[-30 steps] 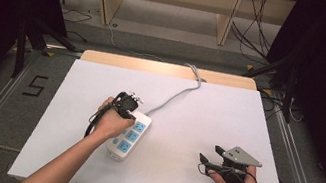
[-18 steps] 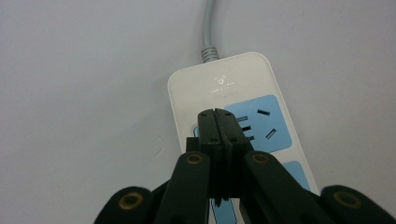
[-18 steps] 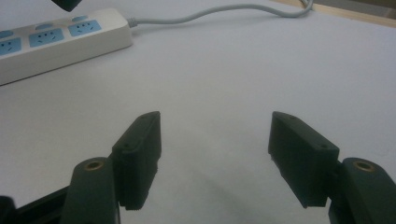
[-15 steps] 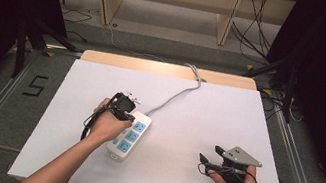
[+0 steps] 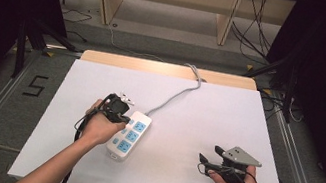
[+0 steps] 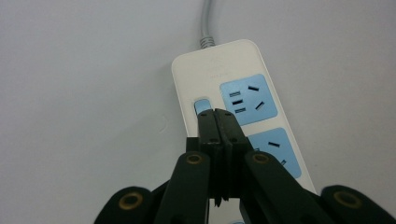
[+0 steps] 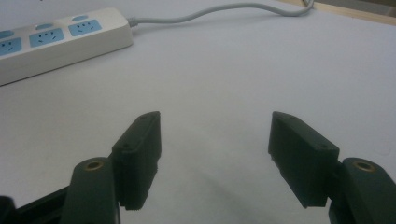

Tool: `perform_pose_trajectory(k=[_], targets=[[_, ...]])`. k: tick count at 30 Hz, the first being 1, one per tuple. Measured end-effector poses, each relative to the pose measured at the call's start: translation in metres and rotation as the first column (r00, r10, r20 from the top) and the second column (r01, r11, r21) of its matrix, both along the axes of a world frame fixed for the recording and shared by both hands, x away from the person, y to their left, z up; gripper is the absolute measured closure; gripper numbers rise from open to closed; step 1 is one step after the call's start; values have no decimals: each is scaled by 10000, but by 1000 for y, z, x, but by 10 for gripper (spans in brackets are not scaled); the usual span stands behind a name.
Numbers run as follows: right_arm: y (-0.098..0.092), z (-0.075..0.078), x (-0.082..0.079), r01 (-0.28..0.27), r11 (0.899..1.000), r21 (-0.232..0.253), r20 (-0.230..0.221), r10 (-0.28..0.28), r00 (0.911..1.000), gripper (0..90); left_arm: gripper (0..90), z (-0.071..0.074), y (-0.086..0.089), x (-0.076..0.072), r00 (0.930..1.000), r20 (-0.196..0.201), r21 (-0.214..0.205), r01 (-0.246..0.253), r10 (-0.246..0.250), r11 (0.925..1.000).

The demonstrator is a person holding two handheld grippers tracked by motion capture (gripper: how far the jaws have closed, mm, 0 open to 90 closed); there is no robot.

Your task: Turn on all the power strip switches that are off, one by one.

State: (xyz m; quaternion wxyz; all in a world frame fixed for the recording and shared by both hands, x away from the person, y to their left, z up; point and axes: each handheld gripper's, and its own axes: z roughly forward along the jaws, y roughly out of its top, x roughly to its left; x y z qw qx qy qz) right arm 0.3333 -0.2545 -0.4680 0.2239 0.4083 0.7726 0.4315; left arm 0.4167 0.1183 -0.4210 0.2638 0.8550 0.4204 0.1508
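A white power strip (image 5: 129,135) with blue sockets lies on the white table, its grey cable (image 5: 176,94) running to the far edge. My left gripper (image 5: 119,114) is shut with nothing between its jaws, and its tips hover at the strip's cable end. In the left gripper view the closed tips (image 6: 215,117) sit just over the strip's small blue switch (image 6: 201,105), beside the first socket (image 6: 247,99). My right gripper (image 5: 203,160) rests open near the front right of the table. Its jaws (image 7: 212,154) stand wide apart over bare table, with the power strip (image 7: 56,39) far off at the upper left.
The table top (image 5: 227,118) is covered in white, with a wooden strip (image 5: 165,68) along its far edge. Wooden shelving legs and loose cables stand on the floor beyond. A floor marking "5" (image 5: 36,85) lies left of the table.
The left gripper has shifted slightly along the strip toward its cable end, over the switch. The right gripper has stayed where it was.
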Motion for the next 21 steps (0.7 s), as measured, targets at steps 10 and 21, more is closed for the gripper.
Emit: perform_pose_trajectory(k=[10,21], targets=[[0,0,0,3,10000,-14,-4,-3,10000,355,896,3,3,-7,9999,-96,12,113,-112,9999],[1,-1,0,-38,10000,-54,-112,38,9999,351,897,6,10,-19,9997,-243,-296,85,-93,9995]])
